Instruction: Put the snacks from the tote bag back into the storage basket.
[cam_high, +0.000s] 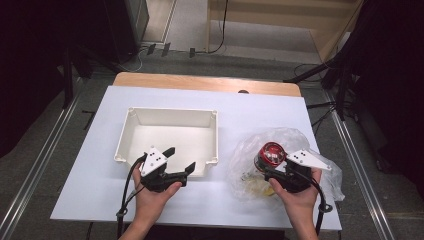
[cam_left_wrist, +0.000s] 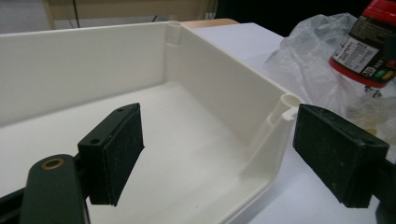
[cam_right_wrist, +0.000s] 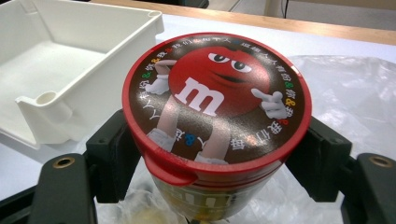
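On the red-rimmed lid (cam_right_wrist: 215, 100) of the candy tub (cam_right_wrist: 212, 186) that my right hand-held gripper (cam_right_wrist: 217, 156) clamps, I read a big white lowercase "m" printed on the red cartoon candy character. A ring of small coloured characters, apparently Chinese with "&" signs between them, runs round the lid's brown border; I cannot make out the words. In my left gripper view, the tub's side carries a dark label (cam_left_wrist: 362, 46) with fine white print and small green and orange marks, all too tiny and blurred for me to read. I find no other readable text.
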